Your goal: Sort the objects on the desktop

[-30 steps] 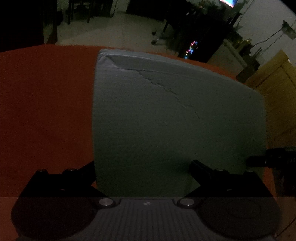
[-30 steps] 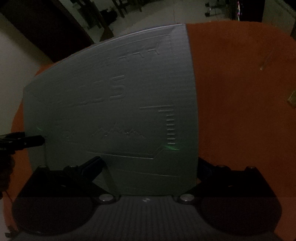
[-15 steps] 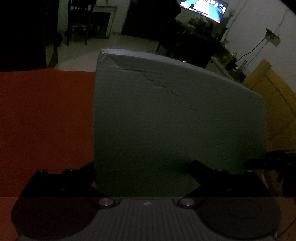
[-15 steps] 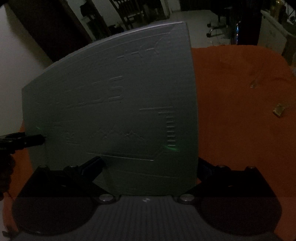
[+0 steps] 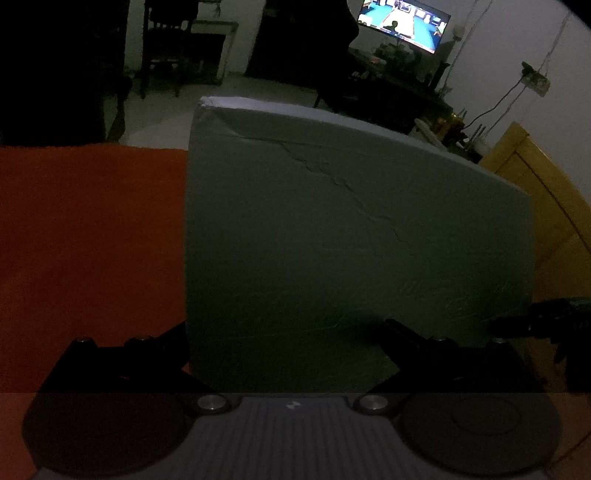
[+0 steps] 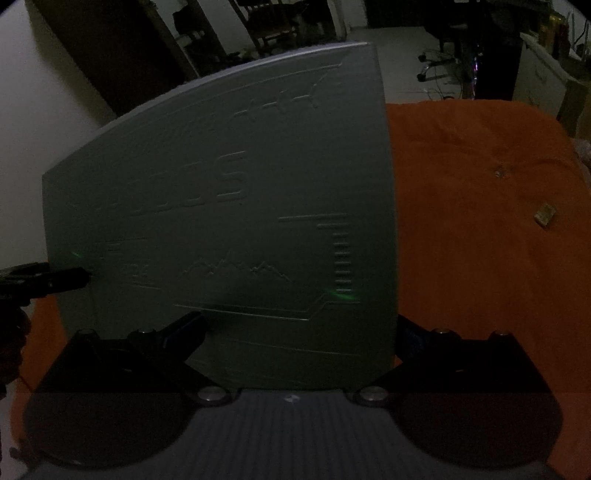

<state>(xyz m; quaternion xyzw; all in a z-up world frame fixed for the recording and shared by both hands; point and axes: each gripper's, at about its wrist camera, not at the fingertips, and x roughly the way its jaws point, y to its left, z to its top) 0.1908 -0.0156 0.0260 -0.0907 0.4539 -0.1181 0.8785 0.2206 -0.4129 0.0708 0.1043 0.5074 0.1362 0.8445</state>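
A large flat grey box (image 5: 354, 240) fills both wrist views. In the left wrist view its face is plain with a crease. In the right wrist view the box (image 6: 229, 221) shows embossed lettering and line graphics. My left gripper (image 5: 284, 332) is shut on one edge of the box, one finger on each side. My right gripper (image 6: 295, 325) is shut on the opposite edge. Each gripper's tip shows in the other's view, the right one (image 5: 546, 321) and the left one (image 6: 44, 280). The box is held up, tilted above the orange cloth.
An orange cloth (image 6: 480, 240) covers the table, also in the left wrist view (image 5: 88, 240). Two small bits (image 6: 545, 214) lie on it at the right. A yellow cabinet (image 5: 546, 206), a lit TV screen (image 5: 404, 22) and chairs stand in the dim room behind.
Both grippers have lifted and tipped the box up. More of the room and less of the cloth shows behind it. The grips are unchanged.
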